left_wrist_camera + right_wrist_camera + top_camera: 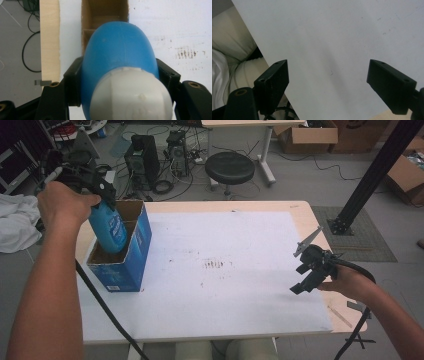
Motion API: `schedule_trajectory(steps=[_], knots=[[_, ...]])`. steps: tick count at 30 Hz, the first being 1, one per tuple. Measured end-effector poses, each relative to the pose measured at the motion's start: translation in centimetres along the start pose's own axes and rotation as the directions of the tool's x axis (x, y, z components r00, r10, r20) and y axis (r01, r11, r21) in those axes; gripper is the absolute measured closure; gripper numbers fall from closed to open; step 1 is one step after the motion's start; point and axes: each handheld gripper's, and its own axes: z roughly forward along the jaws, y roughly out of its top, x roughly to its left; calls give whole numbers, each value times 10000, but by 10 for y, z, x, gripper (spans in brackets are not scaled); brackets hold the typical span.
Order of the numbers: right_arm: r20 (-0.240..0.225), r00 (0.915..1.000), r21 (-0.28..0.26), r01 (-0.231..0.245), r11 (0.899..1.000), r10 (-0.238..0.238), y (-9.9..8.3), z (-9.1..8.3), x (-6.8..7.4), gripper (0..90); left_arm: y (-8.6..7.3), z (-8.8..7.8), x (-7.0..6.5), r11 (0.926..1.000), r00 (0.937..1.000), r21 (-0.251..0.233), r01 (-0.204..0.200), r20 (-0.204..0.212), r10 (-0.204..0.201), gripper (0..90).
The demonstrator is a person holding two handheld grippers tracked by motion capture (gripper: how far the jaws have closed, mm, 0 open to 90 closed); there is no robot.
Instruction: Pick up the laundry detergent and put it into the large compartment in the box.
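A blue plastic bottle (109,228) with a white cap (131,96) hangs neck-up over an open blue cardboard box (123,265) at the table's left edge, its lower end down inside the box. My left gripper (102,195) is shut on the bottle's upper part, with a black jaw on each side of it. In the left gripper view the blue bottle (117,52) sits over the box's brown inside (105,11). My right gripper (306,279) hovers open over the white table top near the right edge, nothing between its fingers (273,82).
The white sheet (220,270) covers a light wooden table (305,215). Behind the table stand a black stool (229,168), computer towers (142,160) and cables on the floor. A black post (372,175) rises at the right. White cloth (17,227) lies left.
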Motion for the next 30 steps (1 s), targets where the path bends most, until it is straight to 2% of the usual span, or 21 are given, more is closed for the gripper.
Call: schedule_trajectory(steps=[6,7,8,14,17,30], knots=[[-5,10000,25,9,10000,-9,2,1,0,176,-4,21,6,9999,9999,112,-117,45,116,382],[-34,10000,33,-42,10000,42,3,2,0,176,-7,29,8,9998,9999,151,-112,39,112,382],[-34,10000,33,-42,10000,42,3,2,0,176,-7,29,8,9998,9999,151,-112,39,112,382],[18,10000,59,16,10000,-16,5,2,1,176,-13,55,12,9992,9993,142,-369,89,368,383],[35,10000,93,-59,9999,59,5,1,2,176,-15,69,11,9982,9986,298,-515,153,510,383],[-29,9999,24,-168,9999,169,0,5,-1,175,-23,96,9,9965,9969,385,-737,297,726,382]])
